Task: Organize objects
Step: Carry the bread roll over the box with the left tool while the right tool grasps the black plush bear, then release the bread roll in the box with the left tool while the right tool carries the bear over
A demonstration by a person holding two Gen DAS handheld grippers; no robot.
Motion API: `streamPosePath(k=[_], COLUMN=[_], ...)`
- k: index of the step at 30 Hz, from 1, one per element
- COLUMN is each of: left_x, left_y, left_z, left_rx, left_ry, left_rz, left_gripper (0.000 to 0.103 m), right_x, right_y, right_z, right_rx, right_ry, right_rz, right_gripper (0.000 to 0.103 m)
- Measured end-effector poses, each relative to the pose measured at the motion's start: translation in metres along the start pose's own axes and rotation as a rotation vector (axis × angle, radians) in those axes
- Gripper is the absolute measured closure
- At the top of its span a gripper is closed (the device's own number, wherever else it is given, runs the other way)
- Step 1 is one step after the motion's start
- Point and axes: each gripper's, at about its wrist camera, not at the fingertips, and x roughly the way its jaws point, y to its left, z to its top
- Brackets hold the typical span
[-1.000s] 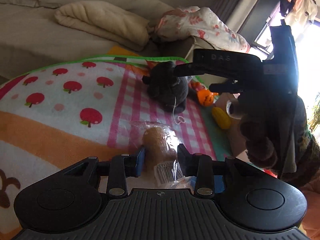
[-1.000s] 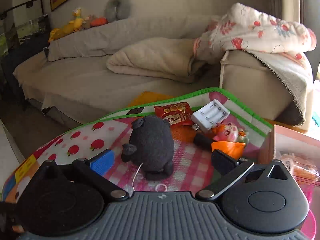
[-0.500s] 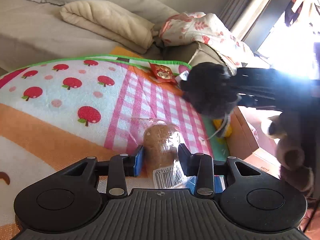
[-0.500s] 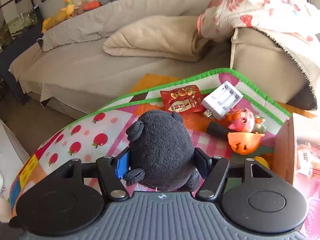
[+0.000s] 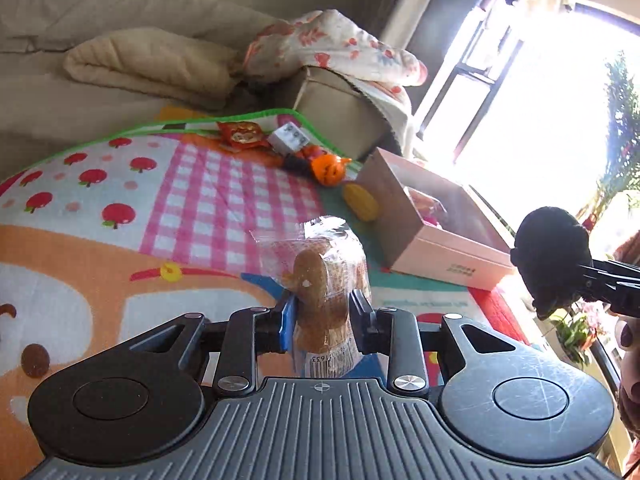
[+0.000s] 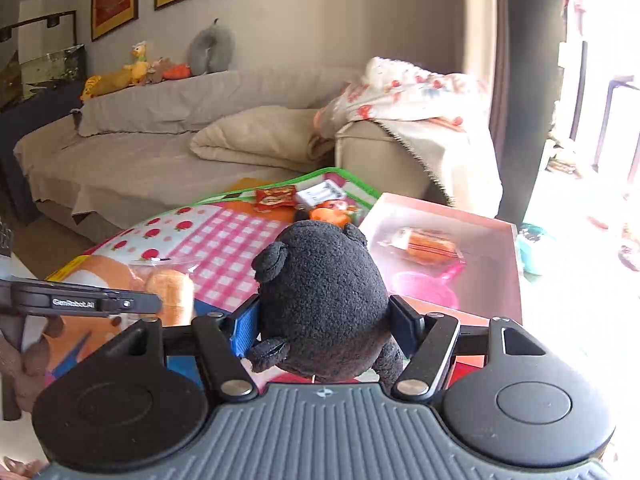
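Here, the fuzzy black plush toy (image 6: pixel 324 304) sits clamped between the jaws of the right gripper (image 6: pixel 324 328), held up above the mat's near edge, just in front of the open pink cardboard box (image 6: pixel 508 248); the box's shallow interior holds an orange wrapped snack (image 6: pixel 428 244) and a glossy pink plastic piece (image 6: pixel 428 284), with bare floor between them. The left gripper (image 5: pixel 324 312) has its jaws closed narrowly on a brown bun in crinkly clear plastic wrap (image 5: pixel 320 280), above the soft play mat printed with apples and pink checks (image 5: pixel 120 200). Along the mat's far, green-trimmed edge lie a red foil packet (image 5: pixel 242 134), a white ribbed battery charger (image 5: pixel 290 140) and an orange pumpkin-shaped toy (image 5: pixel 328 166); a yellow oval toy (image 5: pixel 362 202) rests against the box's wall. The mat's checked middle lies open.
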Motion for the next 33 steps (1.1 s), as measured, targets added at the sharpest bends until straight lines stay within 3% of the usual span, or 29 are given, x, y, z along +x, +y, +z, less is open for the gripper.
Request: streamPosePath(k=[5, 9, 13, 16, 19, 23, 24, 27, 30, 33], left_x=[-0.006, 0.012, 0.065, 0.112, 0.161, 0.197, 0.2, 0.195, 0.177, 0.15], left_y=[-0.05, -0.098, -0.133, -0.148, -0.15, -0.141, -0.139, -0.124, -0.11, -0.102], left_z=[0.016, 0.043, 0.073, 0.087, 0.096, 0.097, 0.097, 0.099, 0.101, 0.095], left_rx=[0.083, 0.182, 0.191, 0.22, 0.253, 0.287, 0.303, 0.247, 0.151, 0.132], left_ry=[-0.023, -0.058, -0.027, -0.01, 0.067, 0.125, 0.117, 0.086, 0.044, 0.013], left_rz=[-0.09, -0.139, -0.191, -0.133, -0.102, 0.018, 0.053, 0.035, -0.015, -0.038], left_gripper=[0.071, 0.071, 0.071, 0.071, 0.07, 0.071, 0.071, 0.072, 0.072, 0.072], right_x=[-0.028, -0.038, -0.039, -0.036, -0.028, -0.018, -0.017, -0.017, -0.016, -0.012], right_y=[-0.022, -0.029, -0.042, -0.052, -0.058, -0.06, -0.06, -0.06, -0.049, -0.042], right_z=[-0.03, -0.054, -0.065, -0.068, -0.073, -0.09, -0.095, -0.111, -0.122, -0.122], right_rx=[0.069, 0.084, 0.132, 0.147, 0.16, 0.128, 0.122, 0.125, 0.081, 0.036], right_ry=[-0.02, -0.058, -0.098, -0.111, -0.078, 0.009, 0.034, 0.11, 0.152, 0.178], right_rz=[0.015, -0.002, -0.032, -0.045, -0.04, -0.028, -0.005, 0.102, 0.122, 0.069], right_gripper=[0.036, 0.035, 0.036, 0.036, 0.035, 0.007, 0.006, 0.006, 0.007, 0.025])
